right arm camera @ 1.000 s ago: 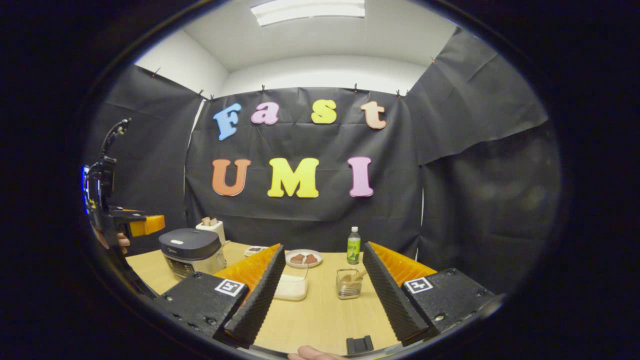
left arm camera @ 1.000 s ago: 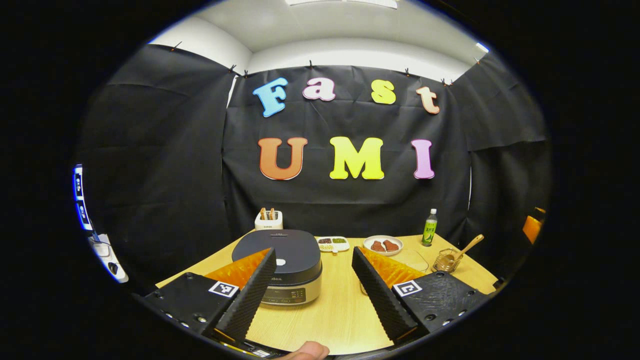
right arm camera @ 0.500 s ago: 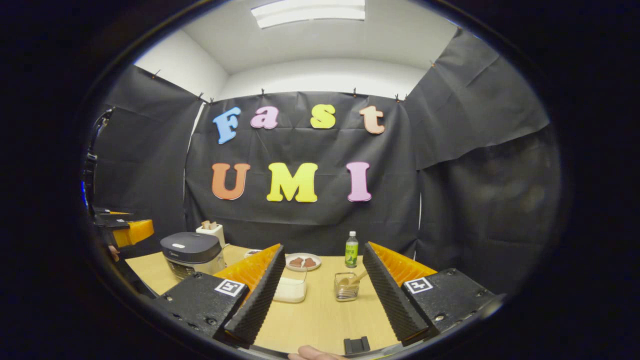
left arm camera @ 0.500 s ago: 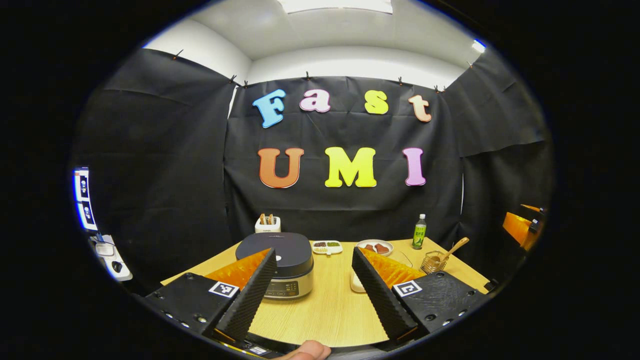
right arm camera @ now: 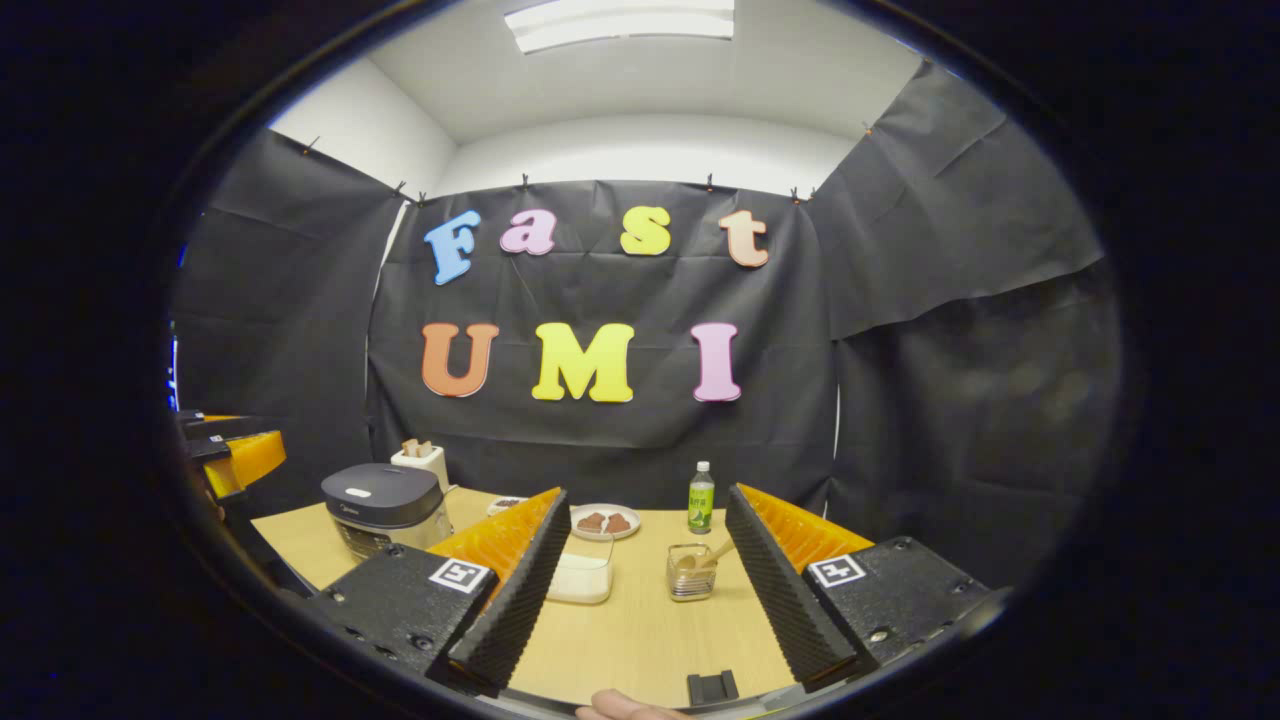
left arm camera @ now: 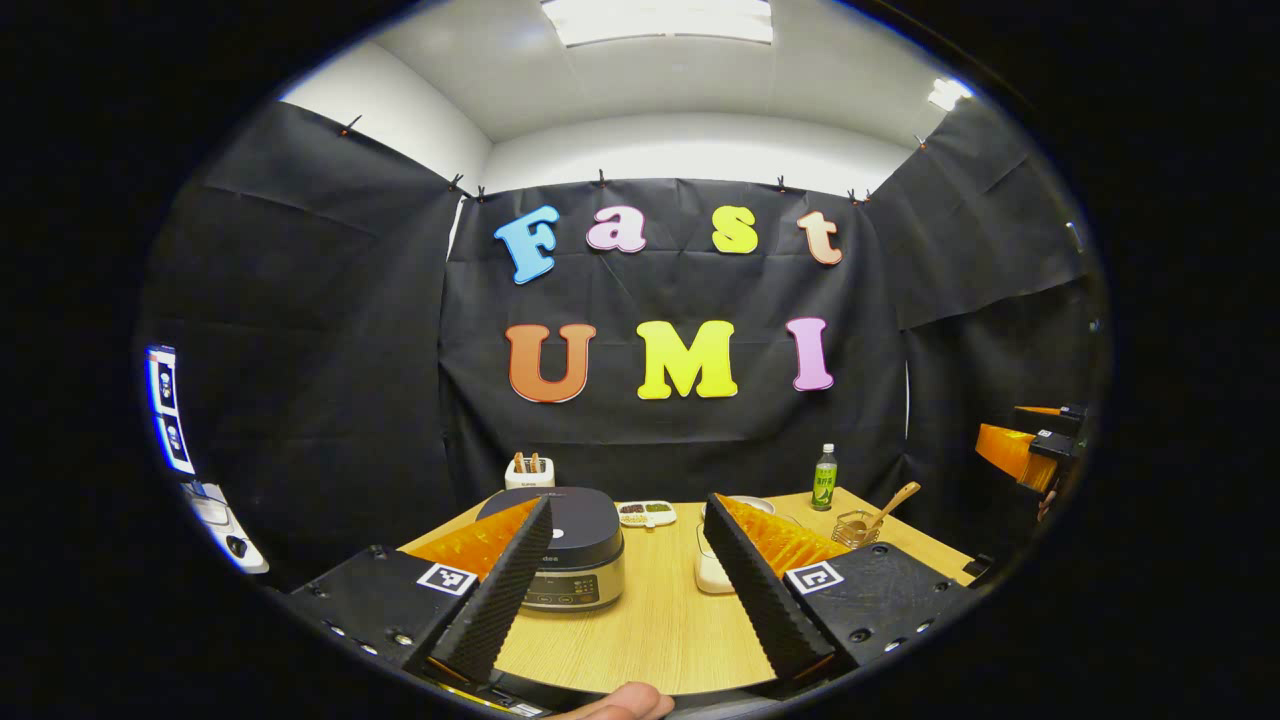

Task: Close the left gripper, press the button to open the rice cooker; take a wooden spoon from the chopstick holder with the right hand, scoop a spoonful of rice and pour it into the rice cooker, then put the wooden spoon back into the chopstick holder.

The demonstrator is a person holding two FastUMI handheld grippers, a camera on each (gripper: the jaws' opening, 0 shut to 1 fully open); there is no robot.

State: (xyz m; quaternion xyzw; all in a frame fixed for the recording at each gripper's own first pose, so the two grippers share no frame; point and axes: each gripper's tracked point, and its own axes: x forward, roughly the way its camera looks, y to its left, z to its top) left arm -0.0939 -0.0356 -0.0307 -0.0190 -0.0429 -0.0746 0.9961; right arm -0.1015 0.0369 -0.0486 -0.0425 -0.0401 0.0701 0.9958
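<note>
With both grippers' fingers apart, left gripper point(left arm camera: 625, 590) and right gripper point(right arm camera: 645, 590), the closed cooker point(left arm camera: 572, 545) sits on the surface point(left arm camera: 650, 620), the holder point(right arm camera: 687, 572) right of it carrying the light, stiff spoon point(right arm camera: 712, 556), best gripped by its handle.

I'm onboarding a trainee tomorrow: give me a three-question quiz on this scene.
1. True or false: the rice cooker lid is shut.
2. Where is the wooden spoon? A) in the wire holder B) in the right tongs C) in the rice tub
3. Fill in: both the left tongs and right tongs are ____.

Key: 1 true; 2 A; 3 open.
</note>
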